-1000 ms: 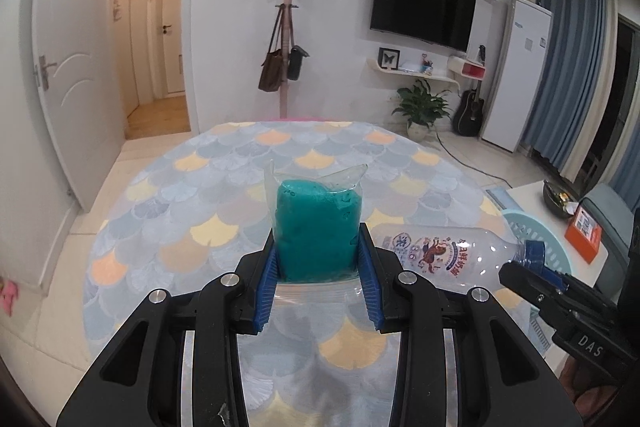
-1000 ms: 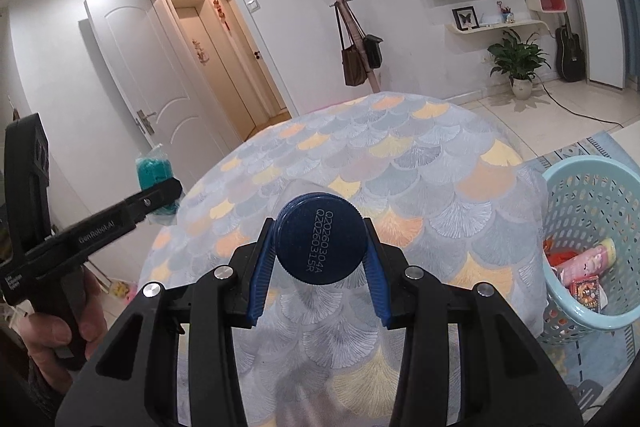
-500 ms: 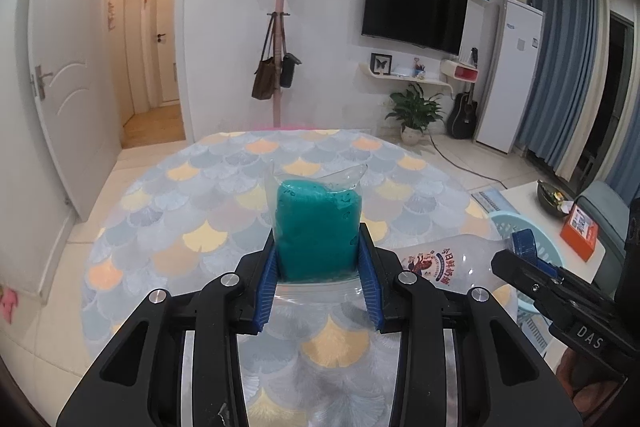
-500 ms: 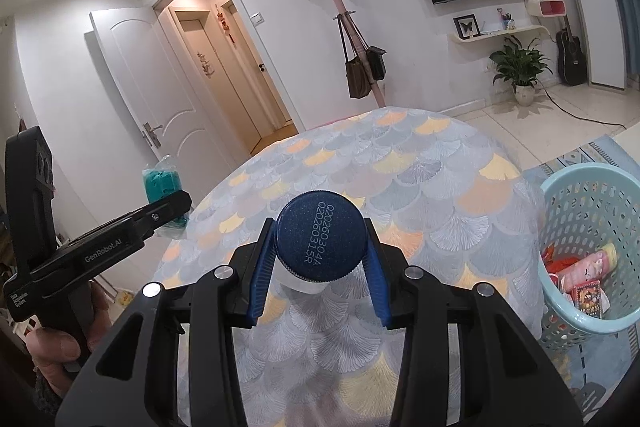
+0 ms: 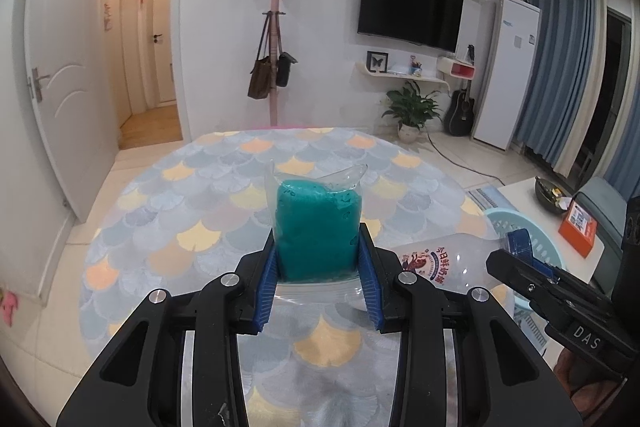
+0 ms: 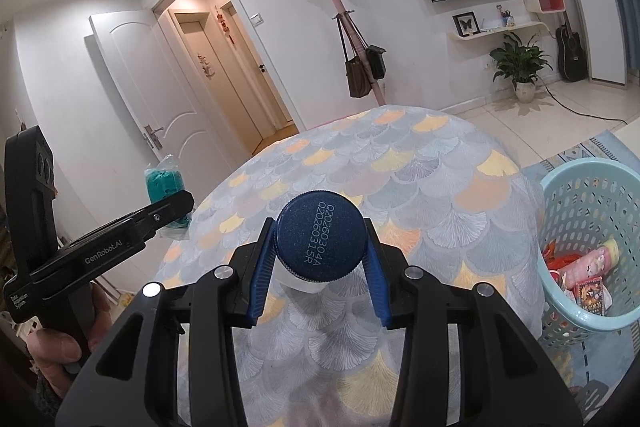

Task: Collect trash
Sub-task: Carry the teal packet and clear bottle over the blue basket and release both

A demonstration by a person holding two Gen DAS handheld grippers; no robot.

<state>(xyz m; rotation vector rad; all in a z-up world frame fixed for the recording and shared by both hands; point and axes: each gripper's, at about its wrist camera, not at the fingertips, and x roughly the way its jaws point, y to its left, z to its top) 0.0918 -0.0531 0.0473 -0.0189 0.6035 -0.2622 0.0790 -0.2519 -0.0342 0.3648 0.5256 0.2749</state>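
Both loads are rising slightly off the bench (image 5: 168,227) as you're keeping the left gripper (image 5: 318,263) jaws pinching the teal bag (image 5: 316,227) and the right gripper (image 6: 320,263) jaws pinching the bottle (image 6: 320,247) by its cap, ready for the basket (image 6: 560,187).

Right tool (image 6: 318,259) clamps bottle (image 6: 320,245) by blue cap; basket (image 6: 576,195) right; left tool (image 6: 176,205) grips teal bag (image 6: 164,181).

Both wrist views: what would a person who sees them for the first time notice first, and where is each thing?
In the left wrist view, a clear bag of teal material stands upright, pinched between the jaws of the left gripper above the scale-patterned table. In the right wrist view, the right gripper holds a plastic bottle by its dark blue cap, which faces the camera. At the right edge a light blue basket stands on the floor with colourful wrappers inside.
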